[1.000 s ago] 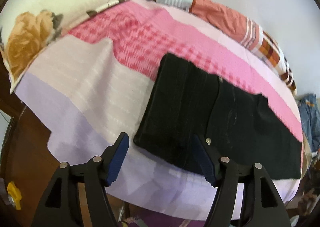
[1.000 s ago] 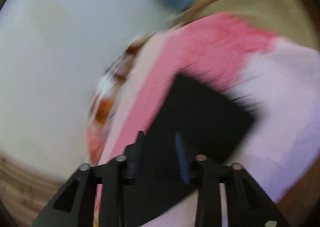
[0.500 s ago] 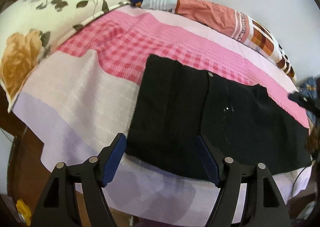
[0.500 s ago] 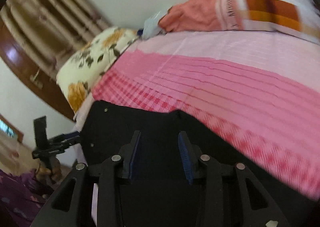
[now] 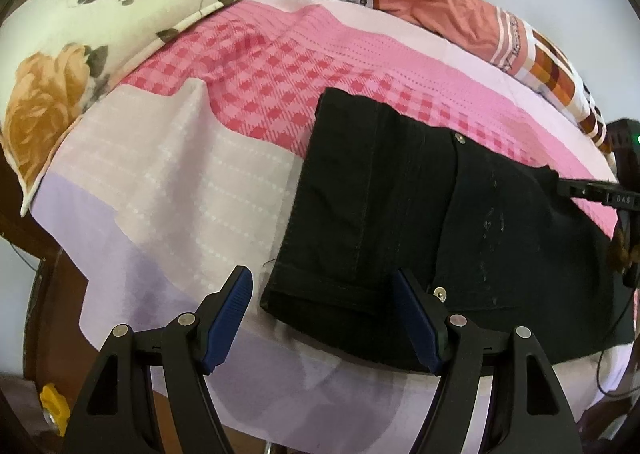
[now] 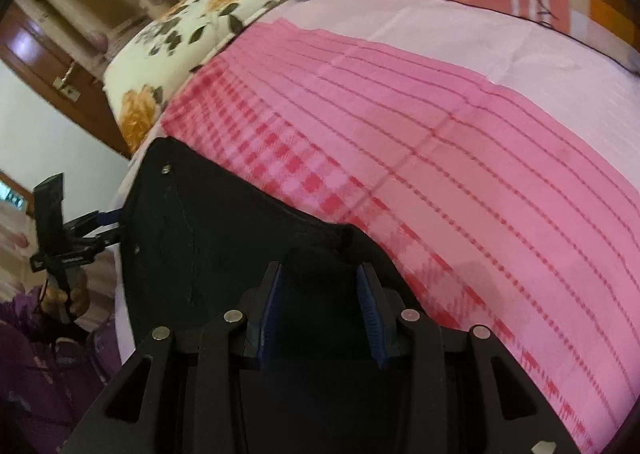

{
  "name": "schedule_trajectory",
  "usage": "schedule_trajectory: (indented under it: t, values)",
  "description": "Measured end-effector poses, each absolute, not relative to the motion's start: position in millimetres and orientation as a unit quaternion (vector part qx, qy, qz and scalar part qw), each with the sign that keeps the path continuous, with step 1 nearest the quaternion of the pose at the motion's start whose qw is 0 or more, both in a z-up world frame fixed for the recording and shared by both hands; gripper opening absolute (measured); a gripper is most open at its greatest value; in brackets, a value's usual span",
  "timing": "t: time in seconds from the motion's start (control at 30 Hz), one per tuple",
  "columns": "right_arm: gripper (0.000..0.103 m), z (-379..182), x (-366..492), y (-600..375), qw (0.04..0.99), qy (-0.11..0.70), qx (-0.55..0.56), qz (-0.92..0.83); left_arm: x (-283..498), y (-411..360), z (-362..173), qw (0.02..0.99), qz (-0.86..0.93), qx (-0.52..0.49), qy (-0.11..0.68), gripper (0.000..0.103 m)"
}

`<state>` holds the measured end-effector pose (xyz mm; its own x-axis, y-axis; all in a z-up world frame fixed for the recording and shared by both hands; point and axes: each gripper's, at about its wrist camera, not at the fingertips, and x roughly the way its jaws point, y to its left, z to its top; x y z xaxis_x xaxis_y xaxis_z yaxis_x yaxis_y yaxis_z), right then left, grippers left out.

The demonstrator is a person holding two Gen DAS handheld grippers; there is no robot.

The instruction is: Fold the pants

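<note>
Positioning both grippers over the black pants [image 5: 420, 214], already doubled on the bed [image 5: 180, 182]: my left gripper [image 5: 324, 318] fingers spread at the hem, right gripper [image 6: 320, 318] spread over cloth. Next, I judge: pinch, fold.

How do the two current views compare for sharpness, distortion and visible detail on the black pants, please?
Left wrist view: sharp, strong fisheye bowing of the bed, even soft light; seams and rivets show on the pants. Right wrist view: slightly soft toward the edges; the pants read almost as flat black, with little fabric detail between the jaws.
</note>
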<state>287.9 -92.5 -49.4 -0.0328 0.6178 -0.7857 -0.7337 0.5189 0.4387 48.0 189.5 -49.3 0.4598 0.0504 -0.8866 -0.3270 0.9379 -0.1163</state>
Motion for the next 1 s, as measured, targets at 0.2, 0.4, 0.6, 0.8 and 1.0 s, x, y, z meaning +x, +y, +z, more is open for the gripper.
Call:
schedule_trajectory:
  t: [0.2, 0.4, 0.6, 0.8, 1.0]
  values:
    - [0.009, -47, 286, -85, 0.723, 0.499, -0.080, 0.471, 54, 185, -52, 0.840, 0.115, -0.129, 0.515, 0.073]
    - [0.007, -61, 302, -98, 0.755, 0.492, -0.013, 0.434, 56, 189, -57, 0.838, 0.126, -0.135, 0.513, 0.083]
    - [0.006, -64, 310, -100, 0.748, 0.499, 0.004, 0.438, 58, 199, -63, 0.835, 0.125, -0.160, 0.512, 0.091]
    - [0.013, -63, 306, -96, 0.754, 0.490, 0.002, 0.438, 52, 199, -49, 0.843, 0.127, -0.155, 0.499, 0.091]
    - [0.047, -55, 325, -125, 0.766, 0.493, 0.093, 0.402, 43, 204, -26, 0.862, 0.146, -0.122, 0.470, 0.091]
